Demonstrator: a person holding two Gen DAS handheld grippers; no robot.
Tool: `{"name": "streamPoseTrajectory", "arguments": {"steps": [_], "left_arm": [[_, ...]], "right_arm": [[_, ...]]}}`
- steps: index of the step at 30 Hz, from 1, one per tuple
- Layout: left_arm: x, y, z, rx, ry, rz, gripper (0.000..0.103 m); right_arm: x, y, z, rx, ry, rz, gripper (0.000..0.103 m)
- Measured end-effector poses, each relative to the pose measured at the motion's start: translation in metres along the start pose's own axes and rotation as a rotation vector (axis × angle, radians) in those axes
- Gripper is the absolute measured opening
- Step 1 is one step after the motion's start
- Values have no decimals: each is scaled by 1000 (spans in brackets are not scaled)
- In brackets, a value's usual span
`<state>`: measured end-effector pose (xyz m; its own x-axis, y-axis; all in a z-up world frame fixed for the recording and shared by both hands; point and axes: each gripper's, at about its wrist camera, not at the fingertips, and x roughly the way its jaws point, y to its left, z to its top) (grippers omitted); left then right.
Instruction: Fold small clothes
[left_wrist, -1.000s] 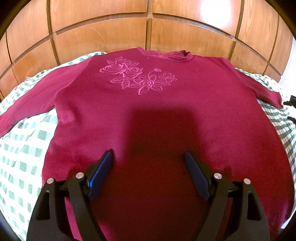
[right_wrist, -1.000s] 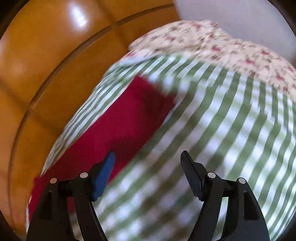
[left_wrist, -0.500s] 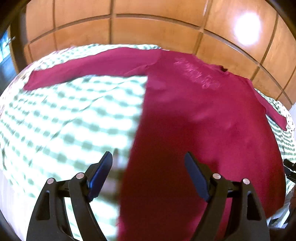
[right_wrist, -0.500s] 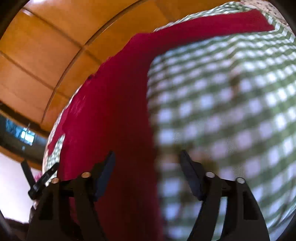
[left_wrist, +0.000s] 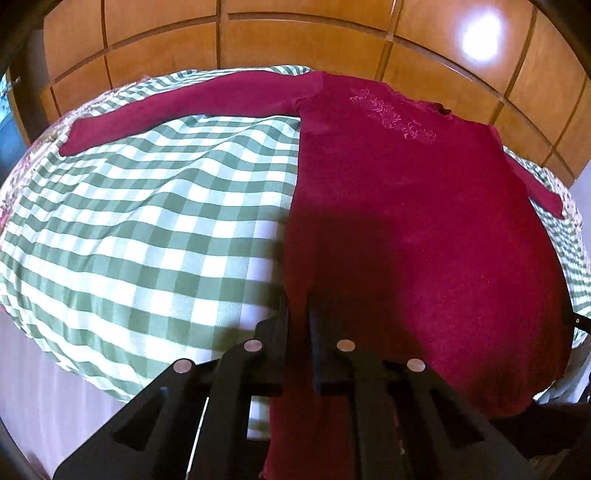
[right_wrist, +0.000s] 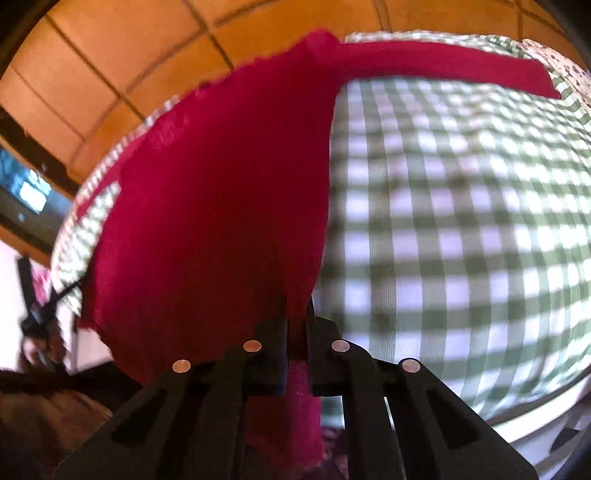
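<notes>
At the near edge of the checked bedspread (left_wrist: 147, 229), your left gripper (left_wrist: 298, 314) is closing on the maroon sweater's (left_wrist: 406, 221) hem corner; your right gripper (right_wrist: 297, 314) clamps the opposite corner, ready for lifting the hem evenly.

Left wrist view: mounted just behind the left gripper (left_wrist: 297, 314), aimed steeply down and forward along the fingers, very near the hem of the maroon sweater (left_wrist: 406, 206), at its left bottom corner. Faces up the garment toward the neckline and the wooden panelling (left_wrist: 295, 40) beyond.

Right wrist view: mounted just behind the right gripper (right_wrist: 297, 317), equally steep and close, at the sweater's (right_wrist: 221, 192) opposite bottom corner, rolled so the garment leans left.

Shared by both: the sweater body, the green checked cloth (left_wrist: 147, 229) beneath it, the panelling.
</notes>
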<state>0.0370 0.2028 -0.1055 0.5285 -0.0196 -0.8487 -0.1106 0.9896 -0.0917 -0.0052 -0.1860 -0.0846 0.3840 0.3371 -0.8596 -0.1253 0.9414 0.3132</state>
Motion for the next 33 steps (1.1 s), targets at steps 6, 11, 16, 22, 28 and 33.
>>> {"name": "streamPoseTrajectory", "arguments": {"steps": [6, 11, 16, 22, 28, 33], "left_arm": [[-24, -7, 18, -18, -99, -6, 47], [-17, -49, 47, 93, -150, -35, 58], [17, -105, 74, 211, -119, -75, 59], [48, -135, 87, 239, -31, -85, 63], [65, -130, 87, 181, 5, -78, 73], [73, -138, 90, 174, 9, -67, 77]], "right_arm": [[0, -16, 4, 84, -17, 85, 15], [-19, -52, 36, 220, -159, 61, 52], [-28, -132, 82, 479, -306, -44, 52], [-28, -232, 131, 749, -441, -102, 51], [-12, -285, 181, 854, -470, -175, 46], [-4, -305, 217, 848, -445, -249, 12]]}}
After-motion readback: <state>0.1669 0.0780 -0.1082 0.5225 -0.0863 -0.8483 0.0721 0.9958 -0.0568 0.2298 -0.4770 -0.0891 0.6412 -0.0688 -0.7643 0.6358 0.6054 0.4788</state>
